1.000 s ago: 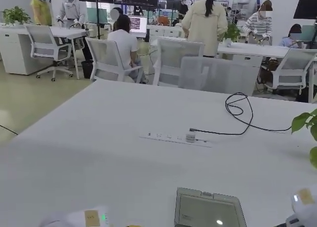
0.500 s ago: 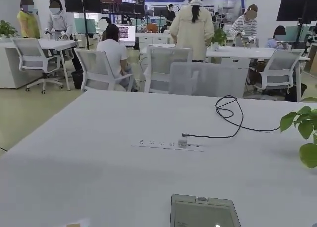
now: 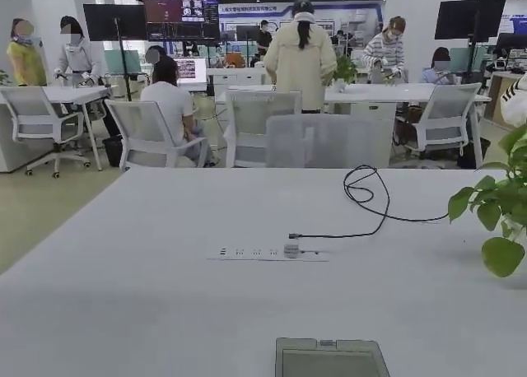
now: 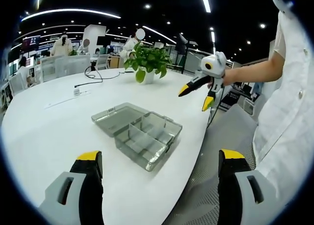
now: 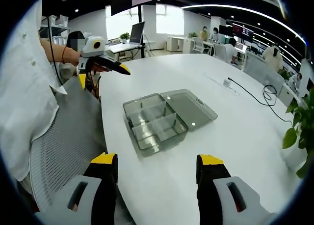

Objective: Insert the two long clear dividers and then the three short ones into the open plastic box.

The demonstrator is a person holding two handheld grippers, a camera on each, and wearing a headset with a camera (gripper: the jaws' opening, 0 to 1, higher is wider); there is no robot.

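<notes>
The clear plastic box (image 4: 142,136) lies open on the white table (image 4: 59,122), its lid (image 4: 115,118) flat beside it. Clear dividers stand in its base (image 5: 156,123) and split it into compartments. In the head view just the lid (image 3: 332,360) peeks in at the bottom edge. My left gripper (image 4: 160,155) hovers open and empty, short of the box, near the table's edge. My right gripper (image 5: 157,159) is likewise open, empty and off the box. Each gripper appears in the other's view, held up in a hand with jaws apart: the right gripper (image 4: 195,97) and the left gripper (image 5: 104,76).
A power strip (image 3: 263,253) and a looped black cable (image 3: 362,196) lie mid-table. A potted plant (image 3: 494,221) stands at the right edge. A grey mesh chair (image 5: 64,136) sits against the table's near edge. People and office chairs fill the room beyond.
The head view has tilted up, so the box lid sits lower in the picture. The gripper parts seen at the bottom corners a second ago have left the frame.
</notes>
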